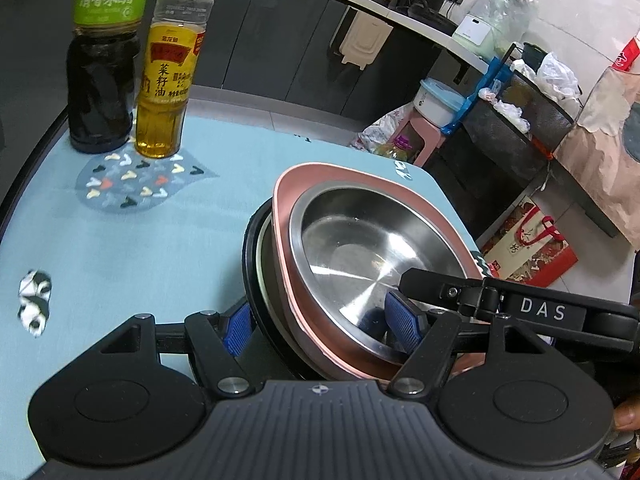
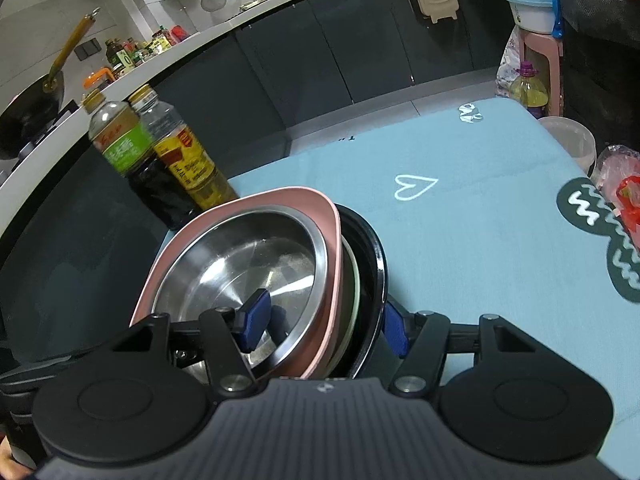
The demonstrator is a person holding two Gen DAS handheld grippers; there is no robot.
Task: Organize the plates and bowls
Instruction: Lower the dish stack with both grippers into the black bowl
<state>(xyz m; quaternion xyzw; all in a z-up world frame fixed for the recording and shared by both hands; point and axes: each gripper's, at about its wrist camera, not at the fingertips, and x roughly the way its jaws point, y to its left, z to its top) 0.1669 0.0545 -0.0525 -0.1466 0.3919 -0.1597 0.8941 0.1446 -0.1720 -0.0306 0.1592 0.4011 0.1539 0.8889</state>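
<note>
A steel bowl [image 1: 360, 248] [image 2: 240, 256] sits in a pink plate [image 1: 288, 184] [image 2: 280, 196], above a pale plate [image 1: 264, 272] [image 2: 354, 276] and a black dish [image 1: 250, 264] [image 2: 372, 248]. My left gripper [image 1: 320, 324] is shut on the stack's near rim, one blue pad inside the steel bowl and the other outside the black dish. My right gripper [image 2: 325, 322] clamps the stack in the same way from the other side. Its finger [image 1: 440, 290] reaches into the bowl in the left wrist view. The stack is tilted and looks lifted over the blue tablecloth [image 1: 140, 240] [image 2: 480, 240].
A dark vinegar bottle [image 1: 102, 80] [image 2: 148, 172] and a yellow oil bottle [image 1: 166, 92] [image 2: 196, 164] stand at the table's far side. A clear tub [image 2: 572, 140] and a plastic bag [image 2: 620, 184] are at the right edge. A red gift bag [image 1: 532, 244] lies on the floor.
</note>
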